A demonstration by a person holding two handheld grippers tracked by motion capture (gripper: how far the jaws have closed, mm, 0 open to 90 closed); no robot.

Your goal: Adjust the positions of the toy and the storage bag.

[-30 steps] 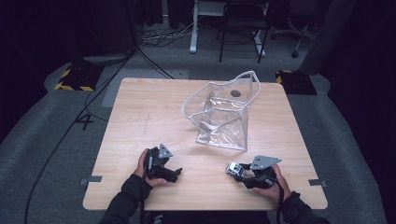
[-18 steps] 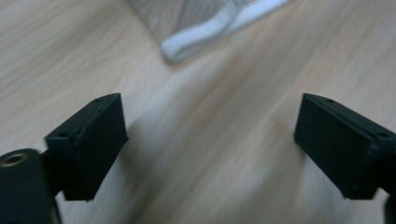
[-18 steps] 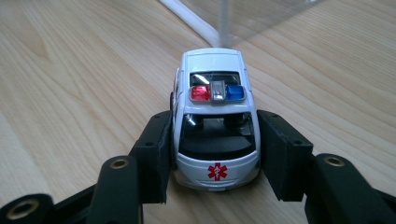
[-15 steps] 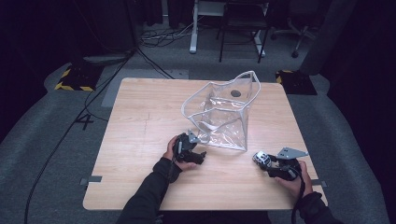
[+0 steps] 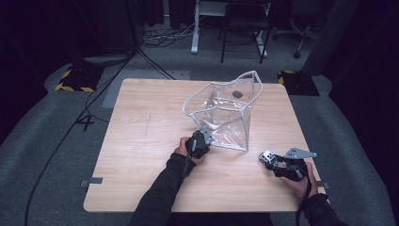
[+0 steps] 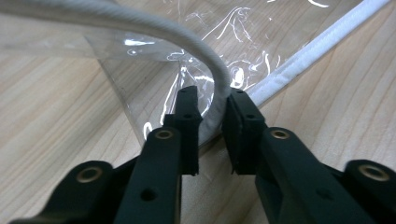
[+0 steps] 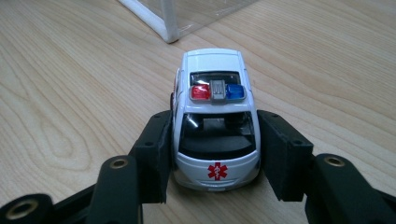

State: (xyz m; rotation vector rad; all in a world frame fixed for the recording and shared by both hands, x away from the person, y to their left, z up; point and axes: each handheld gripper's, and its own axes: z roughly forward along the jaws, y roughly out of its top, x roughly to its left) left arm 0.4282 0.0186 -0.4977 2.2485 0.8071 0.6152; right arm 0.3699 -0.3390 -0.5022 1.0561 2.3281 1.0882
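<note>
Bag: a clear plastic bag [image 5: 221, 113] with white piping stands open-mouthed at the centre of the desk [image 5: 141, 141], so a thing can be dropped in from above.
Left claw: the left claw [image 6: 212, 116] has just been closing and now pinches the bag's white rim [image 6: 218, 109] at a near lower corner, probably to steady the limp bag.
Right claw: the right claw [image 7: 212, 154] is clamped on the sides of a white toy ambulance [image 7: 215, 121], gripped by its flanks so it can be lifted level.
Ambulance's place: lower right of the high view [image 5: 267, 157], on the desk, apart from the bag's corner.
</note>
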